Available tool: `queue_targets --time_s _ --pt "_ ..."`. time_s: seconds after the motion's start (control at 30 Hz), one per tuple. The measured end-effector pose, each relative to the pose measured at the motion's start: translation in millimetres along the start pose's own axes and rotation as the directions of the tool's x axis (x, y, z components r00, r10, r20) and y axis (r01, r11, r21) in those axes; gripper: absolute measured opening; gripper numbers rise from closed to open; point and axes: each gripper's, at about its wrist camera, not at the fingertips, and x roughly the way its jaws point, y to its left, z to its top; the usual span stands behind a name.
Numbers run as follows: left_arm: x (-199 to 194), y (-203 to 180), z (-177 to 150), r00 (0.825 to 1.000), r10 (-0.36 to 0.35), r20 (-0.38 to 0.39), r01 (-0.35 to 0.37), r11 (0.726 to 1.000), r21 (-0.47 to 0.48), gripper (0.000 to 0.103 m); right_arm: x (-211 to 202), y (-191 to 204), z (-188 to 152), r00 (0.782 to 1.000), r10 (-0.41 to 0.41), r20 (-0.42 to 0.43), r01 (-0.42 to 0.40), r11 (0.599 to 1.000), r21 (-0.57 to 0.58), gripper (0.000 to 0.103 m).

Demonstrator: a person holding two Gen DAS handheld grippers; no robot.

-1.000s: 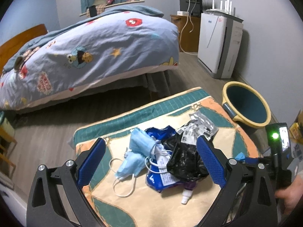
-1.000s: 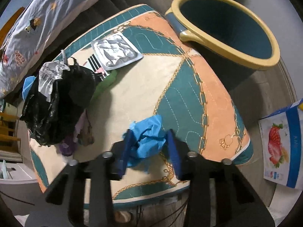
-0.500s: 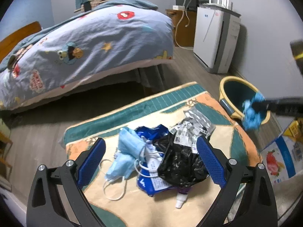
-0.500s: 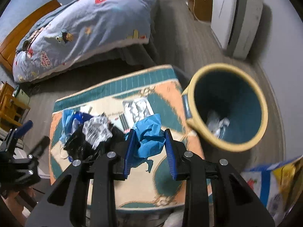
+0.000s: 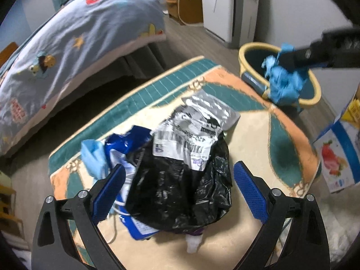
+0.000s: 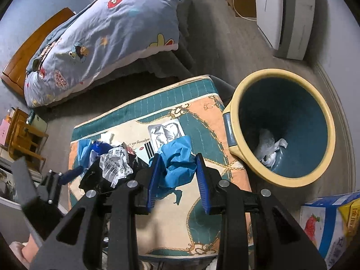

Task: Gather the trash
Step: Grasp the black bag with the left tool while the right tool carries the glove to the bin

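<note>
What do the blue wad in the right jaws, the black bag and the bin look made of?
Blue wad: thin crumpled sheet, matte, soft folds; maybe a glove or plastic film, hard to tell.
Black bag: thin plastic film, glossy, with wrinkles catching light and a printed white label stuck on.
Bin: rigid moulded plastic by its look, with a smooth cream rim and teal inside.

A teal, peach and cream chain pattern is seen on the cushion (image 6: 198,204). The bin (image 6: 252,155) is yellow outside and teal inside. Black is shown by the bag (image 5: 180,189), blue by the glove (image 6: 177,162). Cartoon figures are printed on the grey-blue duvet (image 6: 117,33).
</note>
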Motion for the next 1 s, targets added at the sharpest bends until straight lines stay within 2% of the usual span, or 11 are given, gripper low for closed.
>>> queue_targets --time_s 0.13,0.23,0.27,0.37,0.43,0.47,0.53,0.7,0.77,0.83,1.0 --pt "19.0 -4.4 -1.9 0.998 0.029 -0.062 -0.028 1.0 0.014 0.096 -2.7 -5.4 1.5 1.0 0.012 0.003 -0.012 1.0 0.008 0.031" --pt "23.8 -4.5 -2.2 0.996 0.043 -0.078 -0.042 0.999 0.017 0.095 -5.0 -8.9 2.2 1.0 0.016 0.005 -0.016 1.0 0.008 0.031" --pt "22.7 -3.7 -1.4 0.996 0.037 -0.076 -0.036 0.999 0.011 0.092 -5.5 -9.9 2.4 1.0 0.018 0.006 -0.018 1.0 0.01 0.031" --pt "16.6 -1.3 2.4 0.998 0.001 -0.066 -0.003 1.0 -0.025 0.067 -7.8 -12.4 3.3 1.0 0.022 0.012 -0.022 1.0 0.015 0.031" --pt "11.8 0.7 4.0 0.998 -0.016 -0.056 0.014 0.999 -0.042 0.057 -9.7 -13.8 3.5 1.0 0.024 0.017 -0.024 1.0 0.017 0.031" --pt "10.7 1.4 4.7 0.998 -0.024 -0.053 0.022 0.999 -0.043 0.048 -10.2 -14.1 3.4 0.999 0.025 0.019 -0.026 0.999 0.019 0.031" --pt "5.9 1.8 5.8 0.998 -0.035 -0.045 0.033 0.998 -0.046 0.041 -11.5 -14.0 3.6 0.999 0.028 0.023 -0.029 0.999 0.022 0.031" --pt "-3.6 5.0 7.2 0.998 -0.056 -0.026 0.055 0.997 -0.054 0.014 -13.7 -11.9 3.8 0.999 0.031 0.031 -0.031 0.999 0.021 0.031" --pt "-10.2 7.4 8.1 0.998 -0.062 -0.009 0.062 0.996 -0.062 0.011 -14.3 -10.3 3.9 0.999 0.03 0.034 -0.031 0.999 0.019 0.031" --pt "-15.5 8.3 9.8 0.998 -0.057 0.009 0.058 0.997 -0.061 0.004 -14.7 -9.5 4.0 0.999 0.03 0.035 -0.031 0.999 0.017 0.031" --pt "-31.7 11.9 16.1 0.995 -0.076 0.063 0.081 0.994 -0.072 0.004 -15.8 -10.1 4.8 0.999 0.029 0.04 -0.029 0.999 0.021 0.031"
